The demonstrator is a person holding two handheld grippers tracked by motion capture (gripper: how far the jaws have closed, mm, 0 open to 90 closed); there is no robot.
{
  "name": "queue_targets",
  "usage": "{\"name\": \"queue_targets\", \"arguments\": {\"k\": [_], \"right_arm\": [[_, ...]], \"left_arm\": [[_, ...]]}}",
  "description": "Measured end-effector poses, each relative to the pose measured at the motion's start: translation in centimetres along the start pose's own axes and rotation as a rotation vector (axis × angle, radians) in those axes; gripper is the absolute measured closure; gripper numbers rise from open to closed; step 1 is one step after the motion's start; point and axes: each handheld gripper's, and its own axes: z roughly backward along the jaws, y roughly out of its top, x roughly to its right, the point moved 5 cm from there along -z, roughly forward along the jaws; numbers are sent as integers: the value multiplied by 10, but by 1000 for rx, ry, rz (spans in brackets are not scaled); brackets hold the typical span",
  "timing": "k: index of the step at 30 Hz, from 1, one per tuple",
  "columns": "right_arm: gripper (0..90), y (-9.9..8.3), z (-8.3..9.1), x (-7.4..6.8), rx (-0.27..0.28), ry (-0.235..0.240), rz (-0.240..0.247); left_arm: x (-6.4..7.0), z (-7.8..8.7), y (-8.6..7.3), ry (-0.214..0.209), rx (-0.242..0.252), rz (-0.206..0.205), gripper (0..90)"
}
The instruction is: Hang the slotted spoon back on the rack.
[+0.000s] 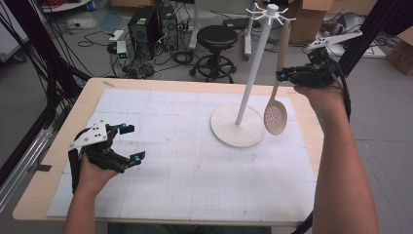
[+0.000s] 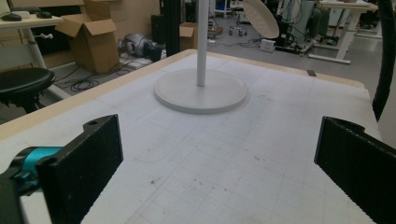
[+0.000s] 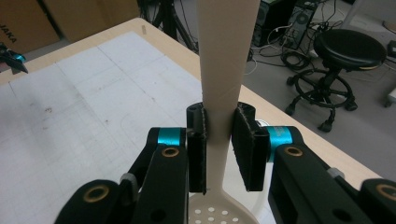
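My right tool (image 1: pixel 281 75) is clamped on the slotted spoon (image 1: pixel 275 116), held upright above the tabletop's (image 1: pixel 58 146) far right corner, beside the white rack (image 1: pixel 238 127). My left tool (image 1: pixel 130 142) rests wide open, empty, near the left edge.

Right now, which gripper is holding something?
The right gripper: its jaws clamp the slotted spoon handle beside the white rack. The left gripper is open.

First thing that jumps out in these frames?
The slotted spoon hanging in the air at the table's far right, its handle clamped in the right tool beside the white hook stand. Next, the left tool, jaws wide apart and holding nothing, low over the white grid mat at near left.
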Motion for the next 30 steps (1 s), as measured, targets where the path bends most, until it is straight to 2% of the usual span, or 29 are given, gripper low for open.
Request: {"name": "queue_targets", "arguments": {"k": [10,16,17,19,21,26,30], "right_arm": [[761,5,-7,0,-10,2,0],[756,4,-12,2,-21,5,-22],[739,4,-13,2,-23,2,-32],[578,4,-14,3,9,-13,-51],[549,4,-13,2,25,-29,-64],[500,0,-8,-2,43,-45,-43],[465,-6,-4,-8,64,-39,-29]], "left_arm": [[0,0,0,0,-1,-1,17],[0,-1,-1,-2,-5,1,16],[0,-1,-1,-2,-5,0,16],[0,-1,-1,-4,-7,1,16],[0,-2,-1,-3,-7,1,17],[1,-3,-1,-8,-8,0,17],[3,-3,0,-10,-8,0,16]]}}
